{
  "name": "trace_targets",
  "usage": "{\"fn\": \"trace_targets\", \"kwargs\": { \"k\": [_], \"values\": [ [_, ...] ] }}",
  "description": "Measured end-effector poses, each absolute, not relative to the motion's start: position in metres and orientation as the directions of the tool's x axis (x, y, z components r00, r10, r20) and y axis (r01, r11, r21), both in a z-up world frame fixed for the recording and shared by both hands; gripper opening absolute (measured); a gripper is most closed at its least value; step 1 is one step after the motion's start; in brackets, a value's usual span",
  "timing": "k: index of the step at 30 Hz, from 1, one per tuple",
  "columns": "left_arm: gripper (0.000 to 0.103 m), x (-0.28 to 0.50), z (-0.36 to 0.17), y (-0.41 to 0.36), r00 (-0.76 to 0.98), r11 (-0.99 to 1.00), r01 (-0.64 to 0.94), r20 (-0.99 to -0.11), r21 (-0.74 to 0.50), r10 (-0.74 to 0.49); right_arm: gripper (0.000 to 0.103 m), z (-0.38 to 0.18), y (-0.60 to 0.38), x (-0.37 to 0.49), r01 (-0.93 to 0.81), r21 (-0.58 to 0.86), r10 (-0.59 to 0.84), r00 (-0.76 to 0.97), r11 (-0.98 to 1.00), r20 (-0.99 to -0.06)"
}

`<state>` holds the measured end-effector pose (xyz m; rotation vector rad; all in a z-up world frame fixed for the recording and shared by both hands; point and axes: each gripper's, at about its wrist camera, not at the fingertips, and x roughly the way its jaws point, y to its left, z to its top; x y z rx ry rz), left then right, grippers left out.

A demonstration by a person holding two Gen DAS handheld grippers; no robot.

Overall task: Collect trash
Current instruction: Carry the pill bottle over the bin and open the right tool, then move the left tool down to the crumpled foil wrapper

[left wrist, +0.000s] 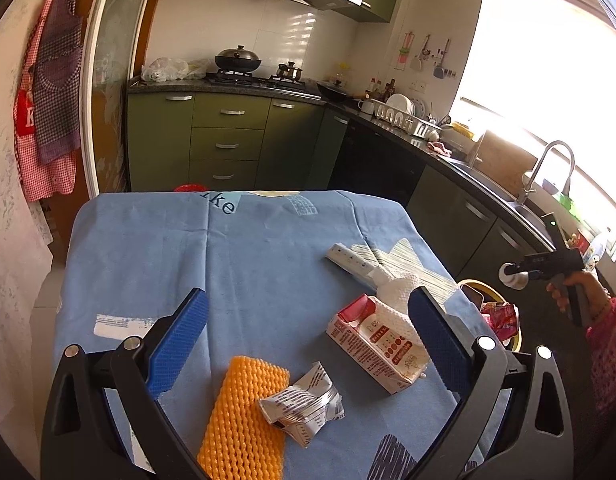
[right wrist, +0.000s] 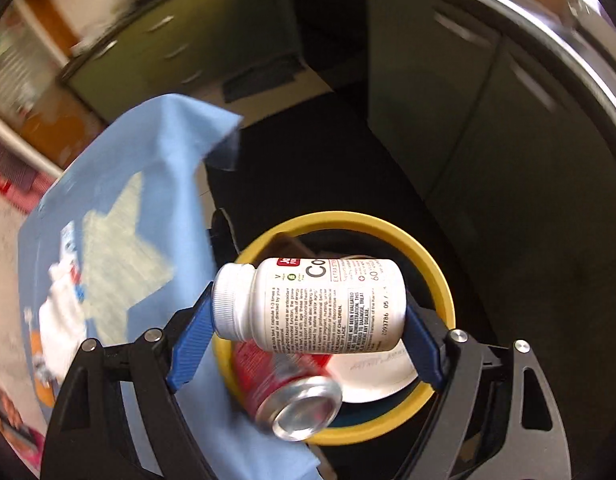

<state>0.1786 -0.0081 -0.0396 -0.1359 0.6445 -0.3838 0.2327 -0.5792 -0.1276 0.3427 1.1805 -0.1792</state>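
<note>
My right gripper (right wrist: 308, 304) is shut on a white pill bottle (right wrist: 327, 308), held lengthwise with one blue pad on the cap and the other on the base. It hangs over a yellow-rimmed bin (right wrist: 435, 280) holding a red can (right wrist: 292, 388) and a white disc (right wrist: 375, 376). My left gripper (left wrist: 308, 300) stands open above the blue-clothed table (left wrist: 148, 248), nothing between its fingers. Below it lie an orange foam net (left wrist: 244, 412), a crumpled silver wrapper (left wrist: 304, 404), a red and white carton (left wrist: 371, 344) under a white foam net (left wrist: 395, 304), and a white strip (left wrist: 347, 260).
The bin (left wrist: 473, 282) stands on the floor off the table's right edge. A person's hand (left wrist: 579, 296) holds the right tool above it. Green cabinets (left wrist: 228, 140), a stove and a sink counter (left wrist: 487, 184) run behind and to the right. Aprons (left wrist: 48, 100) hang at left.
</note>
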Motion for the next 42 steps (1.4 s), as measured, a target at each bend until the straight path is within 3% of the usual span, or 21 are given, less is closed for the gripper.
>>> {"fn": "trace_targets", "kwargs": {
  "k": [11,21,26,36,39,42],
  "values": [
    [0.098,0.179,-0.037,-0.013,0.733,0.927,0.308,-0.568,-0.214,-0.374,0.08,-0.191,-0.612,0.266,0.484,0.09,-0.04,0.251,0.87,-0.967],
    [0.098,0.179,-0.043,-0.01,0.727,0.939,0.278,-0.595,-0.2,-0.342,0.084,-0.168,-0.619,0.233,0.486,0.161,-0.005,0.322,0.859,-0.947],
    [0.098,0.18,-0.051,-0.011,0.709,0.954,0.258,-0.641,-0.152,-0.294,0.084,-0.128,-0.587,0.198,0.388,0.221,0.033,0.436,0.895,-0.9],
    [0.098,0.177,-0.077,-0.099,0.545,0.874,0.474,-0.743,-0.109,-0.388,0.084,-0.084,-0.484,0.117,0.063,0.294,0.2,0.597,0.954,-0.777],
    [0.089,0.176,-0.084,-0.131,0.541,0.837,0.546,-0.769,0.013,-0.341,0.084,-0.081,-0.471,0.104,0.02,0.292,0.222,0.602,0.956,-0.768],
    [0.077,0.189,-0.083,-0.129,0.502,0.846,0.534,-0.807,0.005,-0.312,0.084,-0.082,-0.463,0.093,-0.009,0.283,0.231,0.6,0.959,-0.766]
  ]
}}
